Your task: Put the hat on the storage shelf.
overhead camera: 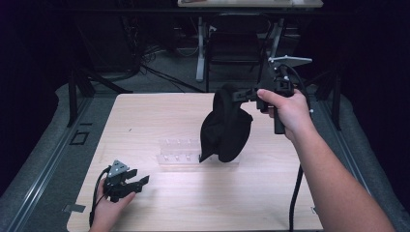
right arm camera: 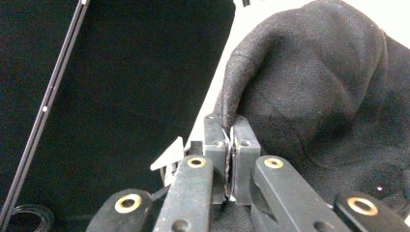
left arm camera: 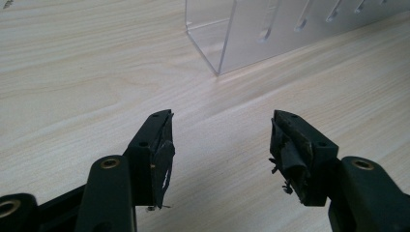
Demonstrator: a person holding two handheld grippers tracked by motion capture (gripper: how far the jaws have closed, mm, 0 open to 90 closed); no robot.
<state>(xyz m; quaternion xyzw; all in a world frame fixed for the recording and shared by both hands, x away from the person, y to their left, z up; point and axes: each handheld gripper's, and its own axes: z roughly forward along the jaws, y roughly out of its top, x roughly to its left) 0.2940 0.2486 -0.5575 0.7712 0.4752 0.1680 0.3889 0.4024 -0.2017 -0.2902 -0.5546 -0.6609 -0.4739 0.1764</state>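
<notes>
Carrying step, by the look of it: right gripper (overhead camera: 244, 94) raised over the far right of the table (overhead camera: 145, 111), jaws pinched tight on a fold at the top edge of a black cloth (overhead camera: 226, 126). In the right gripper view, jaws pressed flat together with the hem of the cloth (right arm camera: 314, 87) caught between the pads. Cloth hanging limp and bunched, its lower end down in front of the clear rack (overhead camera: 180, 154) at mid-table; touching the rack or just above it, cannot tell.

Left gripper (overhead camera: 138, 182) low at the near left corner, resting by the table edge, jaws spread apart with nothing between them. In the left gripper view, left gripper (left arm camera: 220, 145) aimed across bare wood toward the corner of the rack (left arm camera: 251, 34), well short of it.

Next move, as a guess: either lowering the cloth onto the table or over the rack, or bringing the free gripper up to take a second edge. Calls for keeping the pinch firm while travelling, since only a thin fold is held and a slip would drop the whole thing. Calls also for keeping the hanging end from dragging the light rack sideways.

Containers: the rack, transparent, open-topped, with a row of slots along its wall. Nothing seen inside it; right end hidden behind the cloth.
</notes>
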